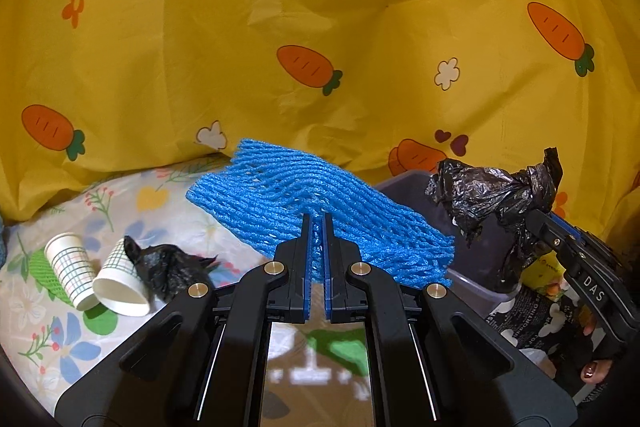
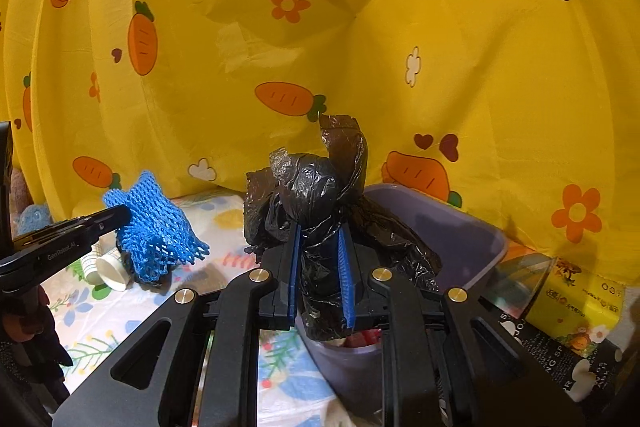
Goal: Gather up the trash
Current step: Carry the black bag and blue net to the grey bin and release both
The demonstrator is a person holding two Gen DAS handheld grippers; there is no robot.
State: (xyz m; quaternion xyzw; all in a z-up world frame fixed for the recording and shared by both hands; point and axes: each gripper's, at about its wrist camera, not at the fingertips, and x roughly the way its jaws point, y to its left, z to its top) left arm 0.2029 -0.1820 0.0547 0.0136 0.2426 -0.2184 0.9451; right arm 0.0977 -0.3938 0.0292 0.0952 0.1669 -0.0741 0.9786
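My left gripper [image 1: 317, 221] is shut on a blue foam net sleeve [image 1: 320, 199], held above the flowered tablecloth; the sleeve also shows in the right wrist view as a blue bundle [image 2: 154, 231] in the left gripper's fingers [image 2: 114, 217]. My right gripper [image 2: 320, 239] is shut on a crumpled black plastic bag [image 2: 316, 195], held over the near edge of a purple bin [image 2: 472, 239]. In the left wrist view the black bag [image 1: 492, 195] hangs at the right above the purple bin [image 1: 476, 255].
Two paper cups [image 1: 96, 275] lie on the tablecloth at the left beside another black bag scrap [image 1: 168, 267] and a green net [image 1: 40, 267]. A yellow carrot-print curtain [image 1: 320, 27] closes the back. A yellow carton [image 2: 576, 299] and a black printed box [image 2: 560, 355] sit right of the bin.
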